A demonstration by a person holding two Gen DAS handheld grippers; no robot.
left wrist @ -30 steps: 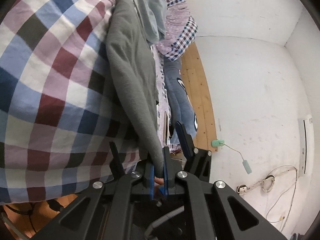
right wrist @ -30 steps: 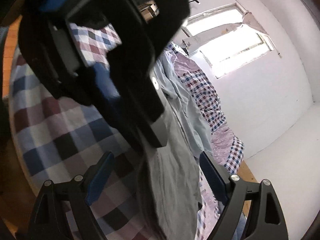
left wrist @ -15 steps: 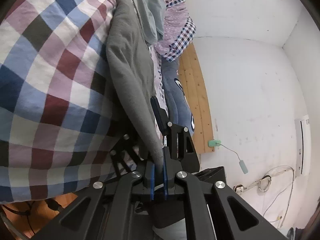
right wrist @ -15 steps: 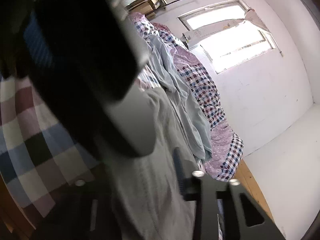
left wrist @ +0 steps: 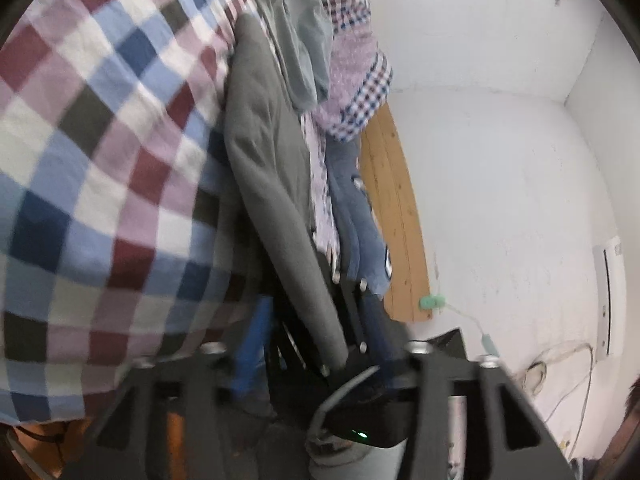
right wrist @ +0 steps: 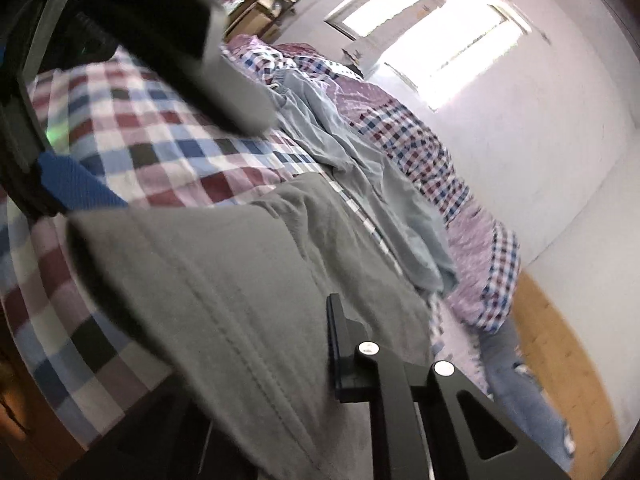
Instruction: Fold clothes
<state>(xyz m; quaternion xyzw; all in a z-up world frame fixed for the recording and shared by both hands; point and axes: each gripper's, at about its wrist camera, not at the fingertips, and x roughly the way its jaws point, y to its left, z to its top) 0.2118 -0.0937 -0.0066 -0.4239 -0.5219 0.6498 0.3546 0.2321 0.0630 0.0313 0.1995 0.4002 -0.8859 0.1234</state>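
Left view: left claw (left wrist: 312,364) is open, its blue fingers on both sides of the grey garment (left wrist: 268,184), which runs long and far up the checked bed (left wrist: 92,152). Right view: right claw (right wrist: 280,340) pinches that garment's (right wrist: 256,300) near edge.

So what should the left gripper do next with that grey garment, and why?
Probably slide the left gripper along the garment's edge to a far corner and close there. Its jaws stand open around the edge, while the right gripper seems to pinch it, so only one spot is held. A second grip would let the cloth be spread flat on the bed.
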